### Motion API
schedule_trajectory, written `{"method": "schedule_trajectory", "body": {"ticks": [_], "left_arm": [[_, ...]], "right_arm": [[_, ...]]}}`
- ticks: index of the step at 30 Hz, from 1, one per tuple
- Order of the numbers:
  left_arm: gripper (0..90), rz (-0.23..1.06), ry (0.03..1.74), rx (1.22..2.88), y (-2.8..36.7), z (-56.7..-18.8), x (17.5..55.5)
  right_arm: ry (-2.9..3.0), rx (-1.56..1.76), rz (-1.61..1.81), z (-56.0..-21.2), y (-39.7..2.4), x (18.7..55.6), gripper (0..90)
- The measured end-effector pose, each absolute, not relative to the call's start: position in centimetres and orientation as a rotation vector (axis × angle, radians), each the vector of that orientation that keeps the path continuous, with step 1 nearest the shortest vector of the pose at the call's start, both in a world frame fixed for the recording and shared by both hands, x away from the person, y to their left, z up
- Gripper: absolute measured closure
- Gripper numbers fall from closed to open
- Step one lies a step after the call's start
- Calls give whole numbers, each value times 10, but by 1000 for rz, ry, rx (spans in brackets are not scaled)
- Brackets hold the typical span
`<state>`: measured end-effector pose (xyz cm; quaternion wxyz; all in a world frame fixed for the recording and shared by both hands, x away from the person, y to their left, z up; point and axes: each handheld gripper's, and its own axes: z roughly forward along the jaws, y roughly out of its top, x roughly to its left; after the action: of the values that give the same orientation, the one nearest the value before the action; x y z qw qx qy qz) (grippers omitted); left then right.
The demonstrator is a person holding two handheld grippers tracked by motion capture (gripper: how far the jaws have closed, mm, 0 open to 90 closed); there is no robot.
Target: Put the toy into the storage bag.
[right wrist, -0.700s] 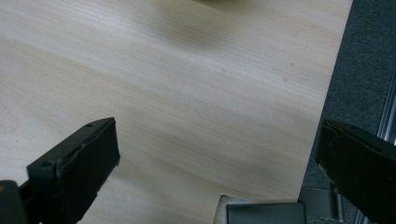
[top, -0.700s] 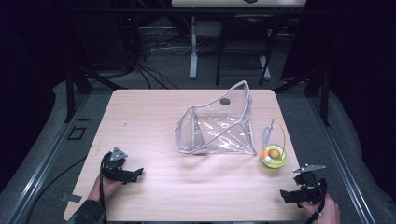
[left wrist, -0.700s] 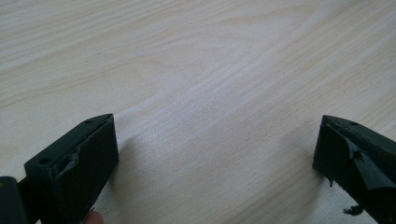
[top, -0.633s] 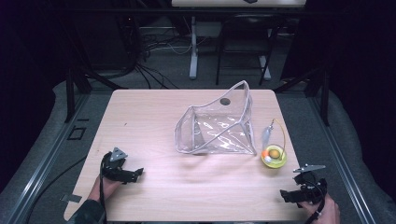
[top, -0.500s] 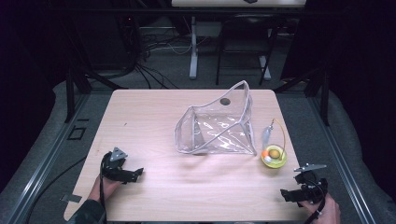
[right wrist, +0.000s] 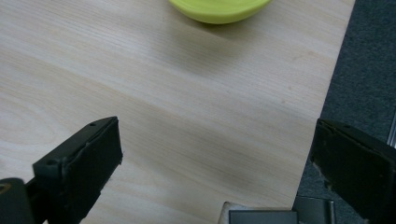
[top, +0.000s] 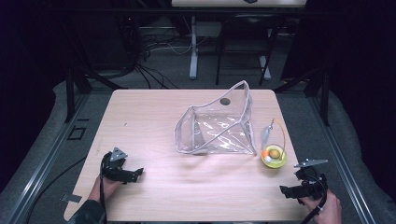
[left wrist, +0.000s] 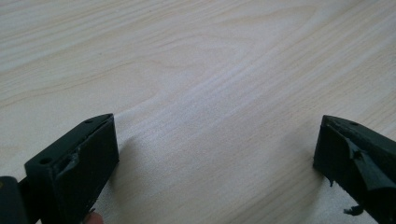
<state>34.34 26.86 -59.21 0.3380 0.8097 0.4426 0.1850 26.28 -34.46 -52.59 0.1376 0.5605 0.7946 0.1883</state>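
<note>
Near the table's (top: 154,116) front right corner, I hold my right gripper (top: 286,191) with jaws spread wide and empty, just short of the yellow-green bowl (top: 274,158). Beside that bowl lies the clear plastic pouch (top: 219,128). Well left of the bowl, my left gripper (top: 136,173) rests with jaws apart, empty too.

I see a pale wood-grain counter (top: 154,121) with rounded corners. A clear plastic pouch (top: 219,126) lies on it, open and partly standing, well ahead of both sets of fingers. A yellow-green bowl (top: 274,157) sits just beside the pouch, a short way ahead of the right fingers, near the counter's edge.
</note>
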Motion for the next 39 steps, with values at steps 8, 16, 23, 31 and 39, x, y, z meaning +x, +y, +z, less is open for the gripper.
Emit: {"method": "schedule_trajectory", "body": {"ticks": [8, 16, 23, 31, 39], "left_arm": [[0, 486, 1167, 2102, 268, -592, 343], [0, 494, 1166, 2100, 268, -592, 342], [1, 494, 1168, 2097, 268, -593, 342], [1, 491, 1171, 2095, 268, -593, 342], [2, 491, 1171, 2095, 268, -593, 342]], "right_arm": [[2294, 1602, 585, -509, -339, 270, 0], [2310, 1585, 651, -495, -339, 281, 0], [2307, 1585, 658, -477, -335, 296, 0], [2303, 1545, 653, -462, -324, 311, 0], [2312, 1511, 669, -451, -318, 324, 0]]}}
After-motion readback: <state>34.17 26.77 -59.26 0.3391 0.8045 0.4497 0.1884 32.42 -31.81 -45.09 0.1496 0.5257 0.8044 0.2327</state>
